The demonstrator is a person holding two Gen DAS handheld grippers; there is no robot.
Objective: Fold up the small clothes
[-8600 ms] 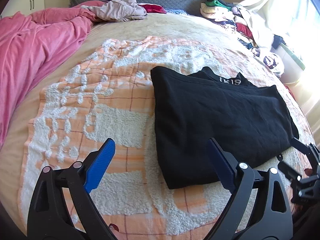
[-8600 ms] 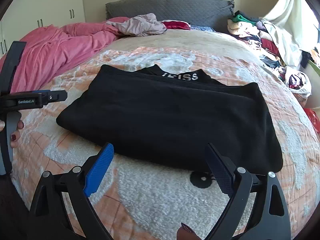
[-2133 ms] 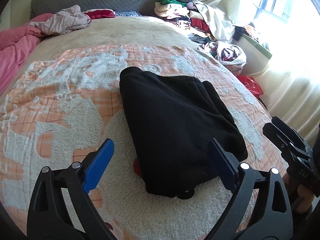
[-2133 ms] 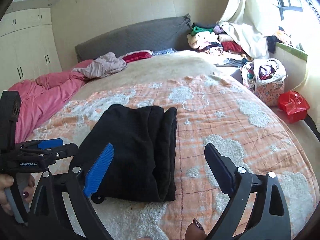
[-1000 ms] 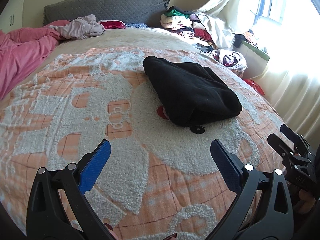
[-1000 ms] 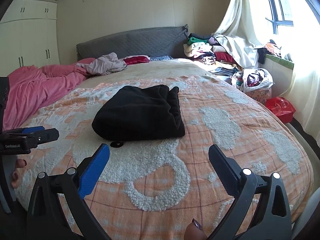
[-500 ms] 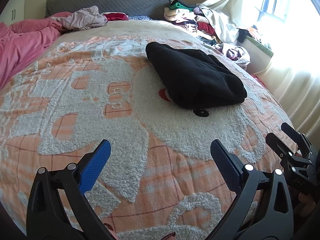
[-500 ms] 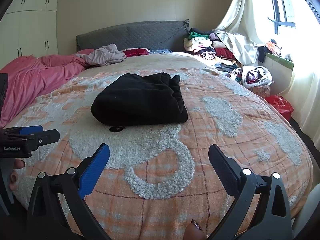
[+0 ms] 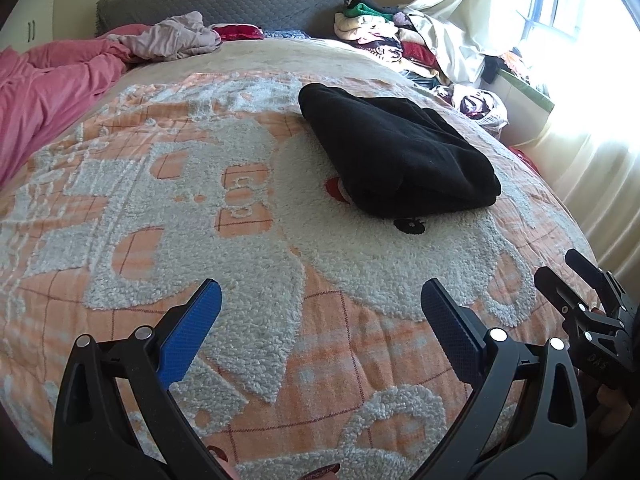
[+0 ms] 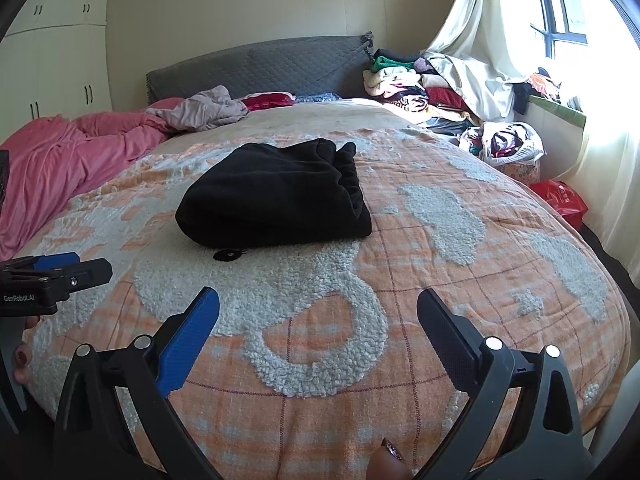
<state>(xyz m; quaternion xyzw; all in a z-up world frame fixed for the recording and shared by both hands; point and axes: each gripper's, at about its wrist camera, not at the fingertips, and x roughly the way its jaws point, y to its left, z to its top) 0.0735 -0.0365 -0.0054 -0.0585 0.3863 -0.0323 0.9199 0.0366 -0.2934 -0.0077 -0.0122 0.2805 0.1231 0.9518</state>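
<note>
- Well, the black garment (image 9: 396,152) lies folded compact on the orange blanket (image 9: 240,240), likely finished.
- Left gripper (image 9: 320,320) and right gripper (image 10: 318,320) hover near the bed's edge, both spread wide, holding nothing.

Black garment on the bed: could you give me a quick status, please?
Both hand-held grippers open, left and right, holding nothing. Black garment folded on the blanket. Nothing in the way.

A black folded garment (image 10: 276,196) is lying on an orange-and-white checked blanket (image 10: 400,280) with fluffy white shapes; pink bedding (image 10: 68,152) is bunching by a grey quilted headboard (image 10: 260,68), and blue pads (image 10: 188,340) are lining black gripper fingers
</note>
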